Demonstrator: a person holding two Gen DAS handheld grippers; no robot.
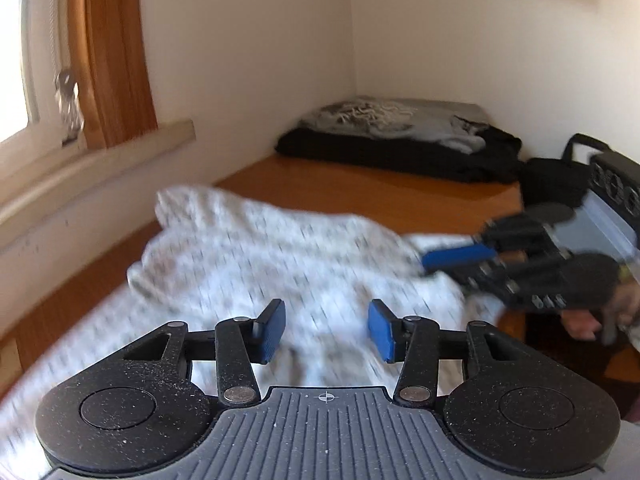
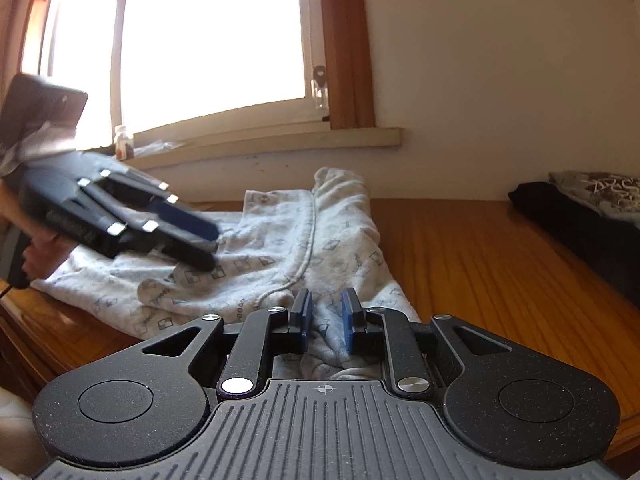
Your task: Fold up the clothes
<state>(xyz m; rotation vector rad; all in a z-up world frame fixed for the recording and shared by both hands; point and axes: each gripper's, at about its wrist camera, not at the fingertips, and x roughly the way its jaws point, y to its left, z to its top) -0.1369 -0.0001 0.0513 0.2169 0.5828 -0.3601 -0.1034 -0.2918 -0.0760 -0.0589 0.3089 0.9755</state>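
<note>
Near edge of the pale printed garment (image 2: 256,256) is pinched by the right gripper (image 2: 327,320); left gripper (image 1: 327,330), jaws wide and empty, is hung above cloth stretching far-left.

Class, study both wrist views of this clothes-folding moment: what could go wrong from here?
1. The right gripper pinches only a bunched fold of the patterned garment near the table edge; a pull could drag it off.
2. The left gripper is open above the cloth, so one side is unheld and the fold may skew.
</note>
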